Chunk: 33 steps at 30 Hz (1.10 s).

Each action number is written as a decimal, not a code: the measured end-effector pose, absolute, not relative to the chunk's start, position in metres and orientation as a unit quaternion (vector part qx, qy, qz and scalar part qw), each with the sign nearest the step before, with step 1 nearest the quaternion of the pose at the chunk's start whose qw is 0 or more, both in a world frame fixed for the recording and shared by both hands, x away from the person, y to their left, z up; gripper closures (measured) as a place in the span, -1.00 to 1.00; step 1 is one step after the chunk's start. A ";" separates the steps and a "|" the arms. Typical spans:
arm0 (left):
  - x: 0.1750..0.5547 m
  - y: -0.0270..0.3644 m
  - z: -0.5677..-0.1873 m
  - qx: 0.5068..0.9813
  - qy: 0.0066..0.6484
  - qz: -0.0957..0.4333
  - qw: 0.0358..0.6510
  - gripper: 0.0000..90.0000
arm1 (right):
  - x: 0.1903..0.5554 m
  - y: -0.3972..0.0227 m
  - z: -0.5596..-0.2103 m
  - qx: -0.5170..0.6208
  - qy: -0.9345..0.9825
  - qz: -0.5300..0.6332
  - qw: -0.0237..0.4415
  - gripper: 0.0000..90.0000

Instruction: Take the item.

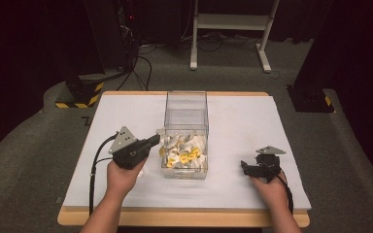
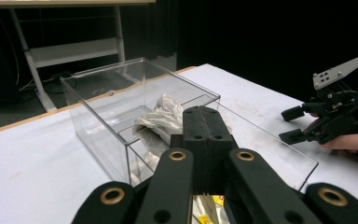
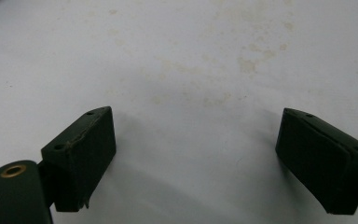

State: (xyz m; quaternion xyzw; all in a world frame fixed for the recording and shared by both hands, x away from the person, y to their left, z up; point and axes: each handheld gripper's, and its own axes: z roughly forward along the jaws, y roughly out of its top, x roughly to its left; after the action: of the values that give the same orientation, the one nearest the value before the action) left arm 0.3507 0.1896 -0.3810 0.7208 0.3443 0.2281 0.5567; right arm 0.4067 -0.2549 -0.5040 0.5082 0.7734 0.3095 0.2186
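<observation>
A clear plastic box (image 1: pixel 186 104) stands mid-table, its near half holding several white and yellow packets (image 1: pixel 184 154). My left gripper (image 1: pixel 156 139) is at the box's left wall, level with the rim. Its jaws are pressed together on a crumpled white packet (image 2: pixel 161 116), which sticks out past the jaw tips (image 2: pixel 204 112) above the box rim (image 2: pixel 98 74). The pinched edge is hidden by the jaws. My right gripper (image 1: pixel 245 167) rests low over the white table top right of the box, jaws wide apart (image 3: pixel 196 154) with nothing between them. It also appears in the left gripper view (image 2: pixel 291 123).
The white table top (image 1: pixel 243 121) has bare room on both sides of the box. The far half of the box holds nothing. Beyond the table stand a white desk frame (image 1: pixel 228 22), dark equipment with cables (image 1: pixel 126 29) and a hazard-striped base (image 1: pixel 80 94).
</observation>
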 end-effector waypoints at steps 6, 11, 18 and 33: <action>0.347 0.198 -0.380 0.718 0.348 0.232 0.556 1.00 | 0.407 -0.255 -0.504 0.508 0.773 0.309 0.218 -0.74; 0.344 0.206 -0.379 0.718 0.350 0.240 0.552 1.00 | 0.407 -0.255 -0.504 0.509 0.773 0.309 0.218 -0.74; 0.340 0.220 -0.381 0.709 0.359 0.244 0.556 1.00 | 0.407 -0.255 -0.504 0.509 0.773 0.309 0.219 -0.74; 0.334 0.238 -0.382 0.700 0.373 0.255 0.553 1.00 | 0.407 -0.255 -0.504 0.509 0.773 0.309 0.219 -0.74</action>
State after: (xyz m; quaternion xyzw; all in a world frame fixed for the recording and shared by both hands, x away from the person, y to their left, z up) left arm 0.3345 0.2381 -0.3819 0.7003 0.3727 0.2554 0.5527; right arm 0.4067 -0.2548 -0.5040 0.5085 0.7733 0.3091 0.2188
